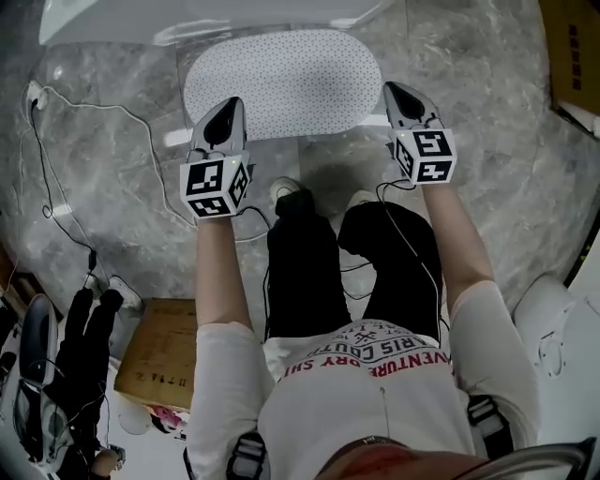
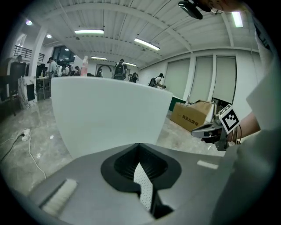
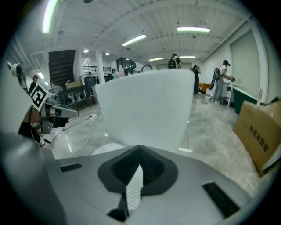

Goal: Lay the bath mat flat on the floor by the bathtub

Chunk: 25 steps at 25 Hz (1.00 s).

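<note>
The mat (image 1: 281, 82) is gripped at its near edge by both claws and is spread ahead of them, between the claws and the tub (image 1: 187, 17). The left claw (image 1: 228, 105) is clenched on the mat's near left corner: in the left gripper view a white dotted strip of mat (image 2: 144, 189) is seen pinched between the closed jaws, with the tub's white wall rising just ahead. The right claw (image 1: 396, 89) is clenched on the near right corner in the same way, and a dotted strip of mat (image 3: 134, 191) is seen pressed between its jaws. The two claws are held level with each other, well apart, with the mat's width between them. Beyond the claws the mat appears to be lying flat on the floor (image 1: 112, 178), though its far edge by the tub cannot be made out clearly. A cable (image 1: 141, 117) is trailed over the floor left of the left claw, and a box (image 3: 259, 129) is seen standing to the right of the right claw.
</note>
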{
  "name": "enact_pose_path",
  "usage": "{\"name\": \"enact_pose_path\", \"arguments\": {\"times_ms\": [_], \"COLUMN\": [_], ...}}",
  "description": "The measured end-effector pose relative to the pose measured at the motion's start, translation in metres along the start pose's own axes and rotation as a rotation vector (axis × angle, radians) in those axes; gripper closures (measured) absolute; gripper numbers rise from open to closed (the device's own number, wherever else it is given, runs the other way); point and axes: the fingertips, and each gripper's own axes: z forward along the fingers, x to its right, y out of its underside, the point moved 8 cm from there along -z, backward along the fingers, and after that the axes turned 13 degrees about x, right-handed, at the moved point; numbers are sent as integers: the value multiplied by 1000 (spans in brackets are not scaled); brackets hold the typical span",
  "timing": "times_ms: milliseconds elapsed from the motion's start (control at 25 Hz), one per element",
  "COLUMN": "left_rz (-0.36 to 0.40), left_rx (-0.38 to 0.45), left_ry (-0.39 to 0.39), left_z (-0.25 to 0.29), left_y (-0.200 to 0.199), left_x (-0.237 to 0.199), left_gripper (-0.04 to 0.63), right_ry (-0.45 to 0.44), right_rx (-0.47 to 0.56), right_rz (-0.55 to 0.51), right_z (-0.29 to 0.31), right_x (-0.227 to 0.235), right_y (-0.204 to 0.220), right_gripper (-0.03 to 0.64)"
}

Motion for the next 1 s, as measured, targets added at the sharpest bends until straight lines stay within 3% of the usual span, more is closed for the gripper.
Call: {"name": "enact_pose_path", "arguments": {"times_ms": [320, 520, 760, 1000], "left_rz": [28, 95, 140, 174], "left_rx": [72, 168, 281, 371], "left_ry": [17, 47, 50, 94], "left_z": [-86, -147, -211, -257], "left_y": [-180, -289, -386, -443], "left_x": [50, 87, 121, 142], "left_gripper": [584, 584, 584, 584], "right_ry": [-66, -81, -85, -112], "right_rx": [171, 327, 448, 539], "right_rz": [-74, -90, -113, -161], "right_z": [-103, -176, -249, -292], "right_x": [-39, -61, -84, -107], "right_y": [-190, -299, -390, -446], "right_gripper": [609, 609, 609, 609]}}
